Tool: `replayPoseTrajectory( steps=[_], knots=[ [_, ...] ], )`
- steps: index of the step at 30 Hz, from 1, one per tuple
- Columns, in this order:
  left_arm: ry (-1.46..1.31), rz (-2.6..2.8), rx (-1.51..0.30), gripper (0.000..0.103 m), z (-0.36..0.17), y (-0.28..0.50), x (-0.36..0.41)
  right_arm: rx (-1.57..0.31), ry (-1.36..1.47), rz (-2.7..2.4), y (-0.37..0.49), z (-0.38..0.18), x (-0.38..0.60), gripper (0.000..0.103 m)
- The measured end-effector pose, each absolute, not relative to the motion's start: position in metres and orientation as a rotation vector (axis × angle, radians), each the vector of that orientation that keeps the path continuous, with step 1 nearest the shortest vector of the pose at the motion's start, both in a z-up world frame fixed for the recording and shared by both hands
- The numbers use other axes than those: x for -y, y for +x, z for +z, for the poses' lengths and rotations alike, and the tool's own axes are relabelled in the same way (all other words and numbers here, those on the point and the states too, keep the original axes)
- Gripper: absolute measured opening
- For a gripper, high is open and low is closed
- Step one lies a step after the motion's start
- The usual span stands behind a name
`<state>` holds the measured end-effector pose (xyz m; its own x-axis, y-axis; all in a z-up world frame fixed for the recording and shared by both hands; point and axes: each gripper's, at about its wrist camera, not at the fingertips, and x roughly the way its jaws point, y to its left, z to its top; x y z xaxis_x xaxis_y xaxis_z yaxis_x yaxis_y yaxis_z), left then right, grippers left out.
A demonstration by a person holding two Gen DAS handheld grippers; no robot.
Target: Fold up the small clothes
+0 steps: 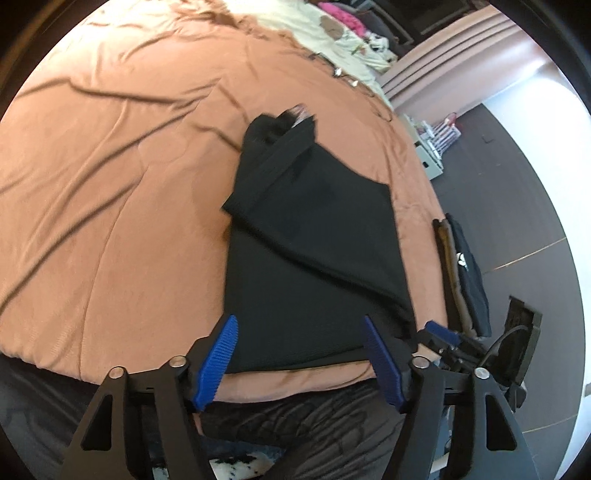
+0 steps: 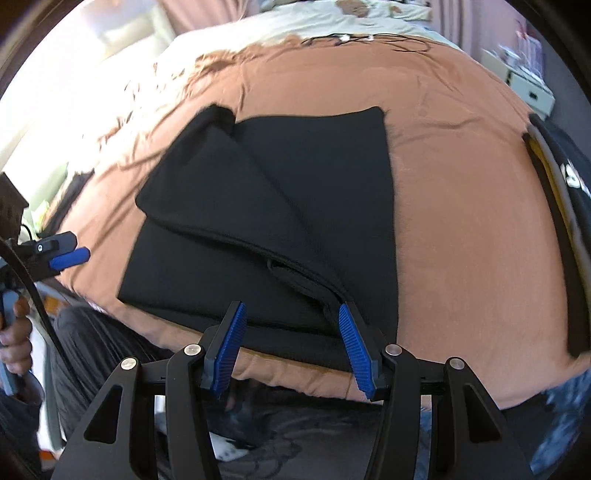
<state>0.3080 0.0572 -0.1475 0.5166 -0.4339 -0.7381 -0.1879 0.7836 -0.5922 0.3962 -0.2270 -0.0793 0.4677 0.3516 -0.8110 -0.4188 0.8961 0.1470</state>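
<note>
A black garment [image 1: 314,266] lies flat on the peach bedspread [image 1: 110,184], with one sleeve folded diagonally across its body [image 2: 236,192]. My left gripper [image 1: 300,325] hovers open over the garment's near hem, fingers wide apart and holding nothing. My right gripper [image 2: 292,308] is also open at the near hem, its right fingertip close beside the end of the folded sleeve [image 2: 332,299]. Each gripper shows in the other's view: the right gripper [image 1: 441,330] at the garment's right corner, the left gripper [image 2: 68,254] off the garment's left edge, held by a hand [image 2: 14,332].
A stack of folded clothes [image 1: 465,273] [image 2: 565,221] sits at the bed's right edge. A cream sheet [image 2: 314,22] with cables [image 2: 369,38] lies at the far end. White drawers [image 1: 428,162] stand on the dark floor beyond. The person's dark trousers [image 2: 295,443] are below the bed's near edge.
</note>
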Motion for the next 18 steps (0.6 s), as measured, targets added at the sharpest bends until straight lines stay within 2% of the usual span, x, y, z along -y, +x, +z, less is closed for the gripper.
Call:
replayPoseTrajectory(
  steps=[7, 9, 14, 18],
  knots=[
    [-0.708, -0.159, -1.11, 0.051, -0.187, 0.321, -0.061, -0.979, -0.261, 0.469, 0.417, -0.084, 0.198, 0.05],
    [-0.696, -0.168, -1.128, 0.043, -0.193, 0.323, -0.06, -0.977, -0.301, 0.464, 0.423, -0.085, 0.192, 0.05],
    [-0.706, -0.172, -1.143, 0.035, -0.205, 0.325, -0.063, -0.981, -0.361, 0.491, 0.429, -0.1, 0.177, 0.05],
    [-0.712, -0.155, -1.146, 0.034, -0.208, 0.323, -0.068, -0.976, -0.399, 0.511, 0.432, -0.108, 0.169, 0.05]
  ],
)
